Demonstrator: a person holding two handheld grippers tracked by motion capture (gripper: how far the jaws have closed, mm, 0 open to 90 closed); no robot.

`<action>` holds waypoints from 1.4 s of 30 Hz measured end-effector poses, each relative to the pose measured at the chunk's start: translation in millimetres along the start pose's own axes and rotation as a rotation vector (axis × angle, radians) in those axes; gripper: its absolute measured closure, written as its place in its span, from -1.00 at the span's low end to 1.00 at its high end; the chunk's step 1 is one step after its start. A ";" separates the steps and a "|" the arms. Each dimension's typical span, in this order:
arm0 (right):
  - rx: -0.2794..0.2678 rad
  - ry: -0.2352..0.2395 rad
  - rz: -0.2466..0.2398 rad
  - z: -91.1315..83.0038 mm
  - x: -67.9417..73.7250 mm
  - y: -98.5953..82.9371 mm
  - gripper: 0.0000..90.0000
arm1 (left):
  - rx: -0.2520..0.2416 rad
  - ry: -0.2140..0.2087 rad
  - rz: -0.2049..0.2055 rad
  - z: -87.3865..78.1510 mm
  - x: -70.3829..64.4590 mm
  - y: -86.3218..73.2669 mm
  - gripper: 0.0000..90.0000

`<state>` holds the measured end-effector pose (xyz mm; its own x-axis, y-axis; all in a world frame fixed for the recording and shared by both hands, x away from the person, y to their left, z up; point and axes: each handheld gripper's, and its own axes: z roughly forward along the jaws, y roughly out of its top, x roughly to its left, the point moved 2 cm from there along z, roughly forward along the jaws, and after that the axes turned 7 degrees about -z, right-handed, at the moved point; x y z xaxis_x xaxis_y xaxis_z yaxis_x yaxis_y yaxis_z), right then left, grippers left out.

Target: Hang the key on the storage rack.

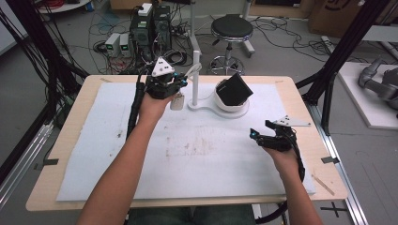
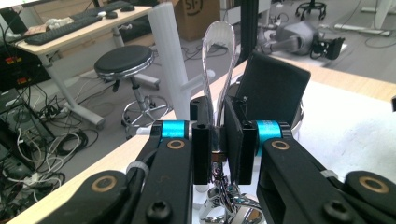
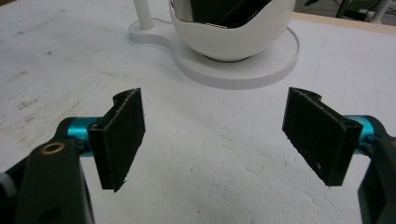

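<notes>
My left gripper (image 1: 181,81) is at the back of the table, beside the white post (image 1: 195,75) of a stand. In the left gripper view its jaws (image 2: 217,140) are shut on a shiny loop strap (image 2: 218,65) that sticks up between them. Metal rings (image 2: 224,198) hang below the strap. A pale tag (image 1: 177,101) dangles under that gripper. The post (image 2: 168,60) has a short peg (image 2: 198,83) just behind the loop. My right gripper (image 1: 262,129) hovers open over the mat, right of centre, with nothing between its pads (image 3: 212,135).
The stand's round base (image 3: 243,72) carries a white bowl (image 3: 233,39) with a black flat case (image 1: 236,89) leaning in it. A white foam mat (image 1: 197,150) covers most of the wooden table. A stool (image 1: 231,30) and cables lie beyond the far edge.
</notes>
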<state>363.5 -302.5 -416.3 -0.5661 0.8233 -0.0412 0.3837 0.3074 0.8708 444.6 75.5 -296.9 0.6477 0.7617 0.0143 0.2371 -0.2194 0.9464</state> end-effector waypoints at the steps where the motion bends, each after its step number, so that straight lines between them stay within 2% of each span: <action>1: 0.001 0.000 0.001 0.0 0.0 0.0 -0.52 | 0.004 0.001 -0.002 1.9 0.4 -1.0 0.81; 21: 0.009 0.002 0.000 1.4 0.7 -0.6 -0.52 | 0.085 0.047 0.010 27.2 5.8 -19.0 0.77; 23: 0.009 0.003 0.000 1.3 0.5 -0.6 -0.52 | 0.080 0.052 0.006 27.2 5.0 -18.6 0.62; 28: 0.009 0.003 -0.002 1.3 0.8 -0.4 -0.52 | 0.076 0.053 0.003 23.2 4.7 -16.9 0.46; 32: 0.005 0.001 -0.004 0.3 0.9 -0.1 -0.52 | 0.074 0.057 -0.019 19.2 5.9 -17.4 0.26; 39: -0.005 0.001 -0.003 -0.3 -0.3 0.4 -0.52 | 0.080 0.060 -0.032 5.0 5.9 -30.0 0.01; 42: -0.009 -0.003 -0.003 -1.0 -0.7 0.8 -0.52 | 0.073 0.052 -0.043 -7.9 10.3 -32.9 -0.10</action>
<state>363.4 -303.4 -415.1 -0.5652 0.8237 -0.0457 0.3751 0.3059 0.8750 437.8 95.5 -325.3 0.5975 0.8018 -0.0072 0.3172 -0.2282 0.9205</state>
